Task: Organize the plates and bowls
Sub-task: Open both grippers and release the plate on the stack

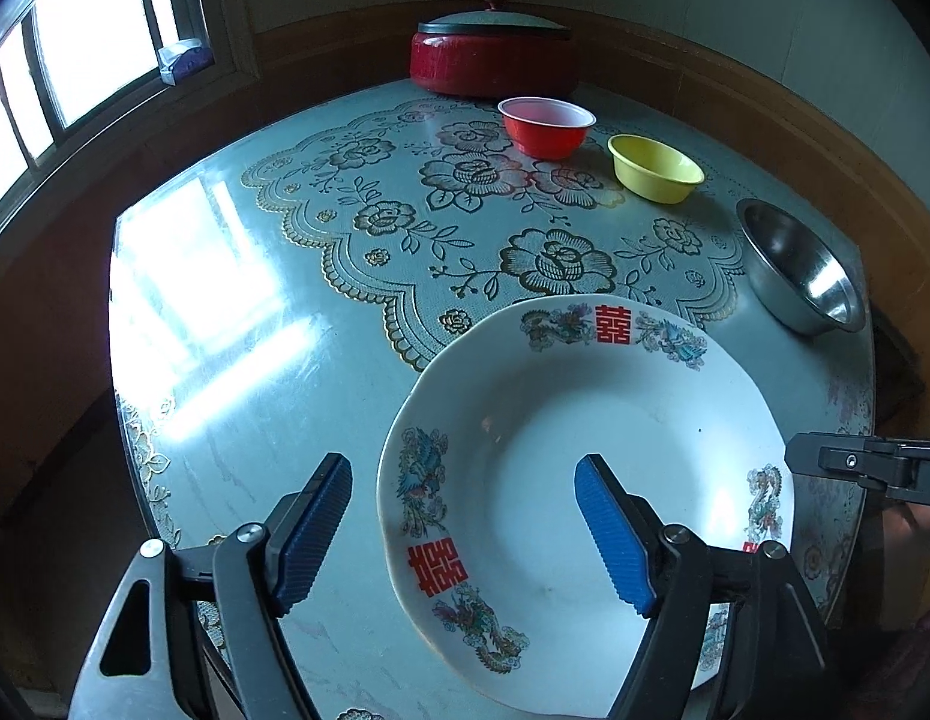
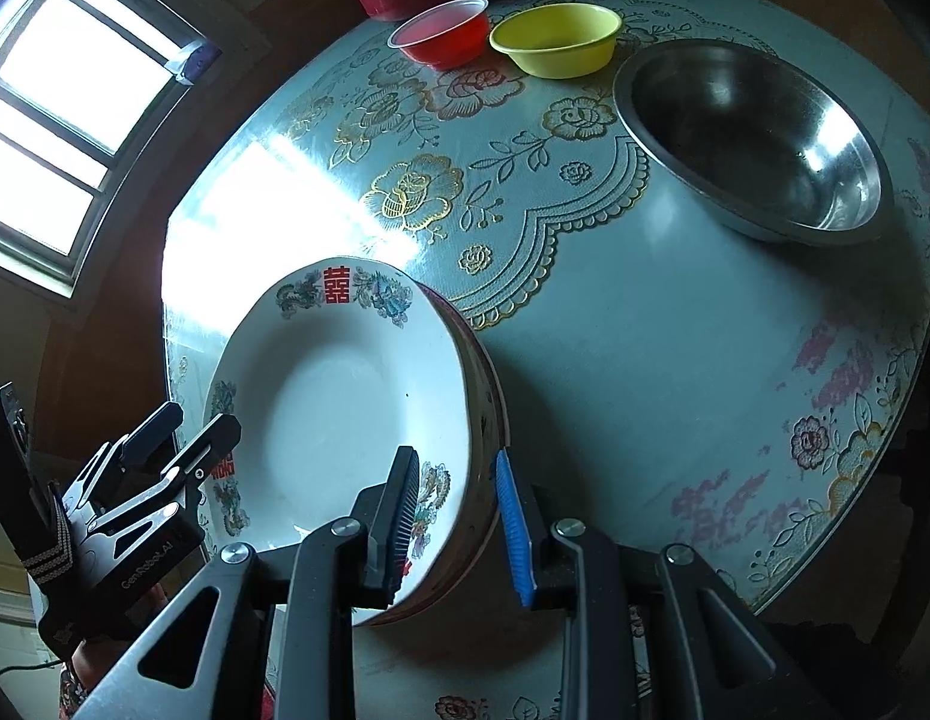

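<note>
A white plate [image 1: 585, 468] with red characters and bird patterns tops a stack of plates [image 2: 345, 408] at the table's near edge. My left gripper [image 1: 462, 462] is open, its blue pads [image 1: 615, 534] apart on either side of the plate's left rim without touching it; it also shows in the right wrist view [image 2: 195, 420]. My right gripper [image 2: 454, 455] straddles the stack's right rim and looks shut on it, one pad over the plate, the other outside. The right gripper's tip [image 1: 825, 459] appears at the plate's right edge. A steel bowl [image 2: 753, 138], yellow bowl [image 2: 555, 39] and red bowl [image 2: 444, 33] stand farther back.
The round table [image 1: 255, 360] has a glossy floral cover. A red lidded pot [image 1: 492, 60] sits at its far edge behind the red bowl [image 1: 546, 126], yellow bowl [image 1: 654, 168] and steel bowl [image 1: 801, 270]. A window is on the left.
</note>
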